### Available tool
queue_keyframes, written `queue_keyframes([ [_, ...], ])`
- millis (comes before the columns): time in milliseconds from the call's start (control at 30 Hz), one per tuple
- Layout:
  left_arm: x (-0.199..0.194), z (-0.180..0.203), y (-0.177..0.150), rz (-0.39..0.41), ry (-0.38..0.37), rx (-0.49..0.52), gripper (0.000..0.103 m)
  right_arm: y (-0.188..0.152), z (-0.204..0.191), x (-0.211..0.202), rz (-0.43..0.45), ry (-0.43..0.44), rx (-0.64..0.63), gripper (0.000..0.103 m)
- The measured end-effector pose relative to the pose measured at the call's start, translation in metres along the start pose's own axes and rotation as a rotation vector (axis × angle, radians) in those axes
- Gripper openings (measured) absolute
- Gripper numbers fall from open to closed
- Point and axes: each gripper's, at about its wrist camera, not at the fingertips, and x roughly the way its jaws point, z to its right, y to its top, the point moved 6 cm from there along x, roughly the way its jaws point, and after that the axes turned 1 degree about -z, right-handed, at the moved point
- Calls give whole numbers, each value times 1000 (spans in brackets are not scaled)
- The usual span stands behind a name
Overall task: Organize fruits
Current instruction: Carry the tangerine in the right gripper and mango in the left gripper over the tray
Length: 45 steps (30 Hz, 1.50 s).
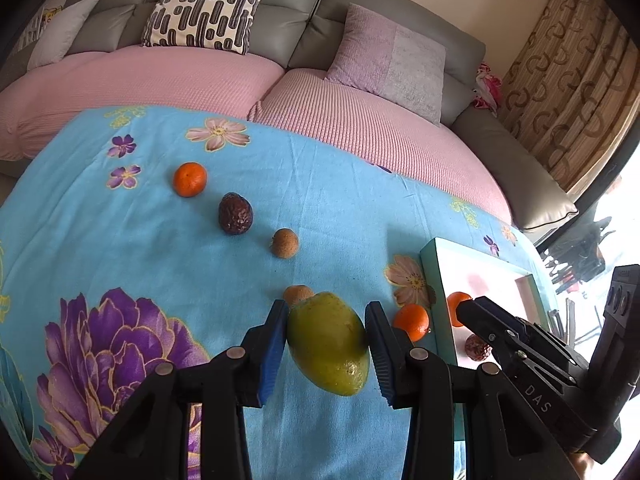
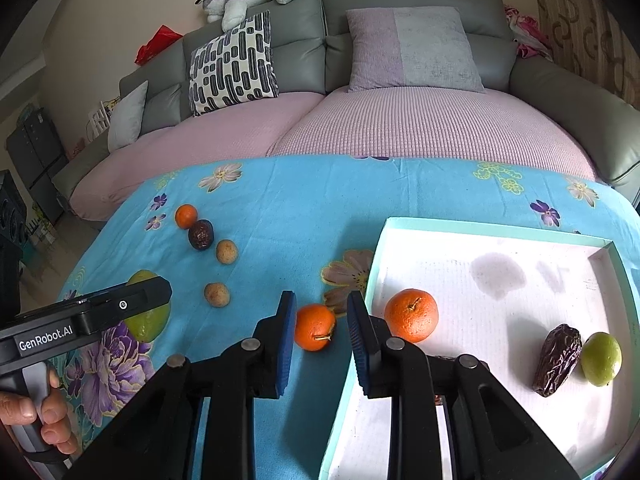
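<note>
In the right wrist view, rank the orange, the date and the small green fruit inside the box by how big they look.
1. orange
2. date, longer but narrower, so close to the orange
3. small green fruit

All lie in the box at similar range.

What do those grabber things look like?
Both are black plastic with silver round bolts and ribbed blue pads on the jaws. The left gripper shows white "GenRobot.AI" lettering and a grey handle; the right gripper has "DAS" on its side.
</note>
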Motion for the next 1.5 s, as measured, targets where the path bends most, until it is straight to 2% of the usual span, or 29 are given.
queue_keyframes([
  [200, 9, -7, -3, -23, 35, -16, 42, -5, 6, 7, -26, 15, 13, 27],
  [400, 10, -18, -4, -28, 58, -39, 42, -6, -10, 22, -43, 38, -37, 29],
  [500, 11, -20, -5, -32, 56, -43, 42, -10, -15, 34, -74, 8, -69, 38],
  [1067, 12, -28, -5, -38, 54, -70, 42, -23, -32, 59, -125, -185, -280, 38],
  [1400, 13, -30, -6, -39, 61, -74, 42, -18, -28, 57, -119, -155, -234, 35],
  [1500, 12, -28, -5, -33, 63, -70, 42, -16, -28, 51, -106, -99, -195, 35],
])
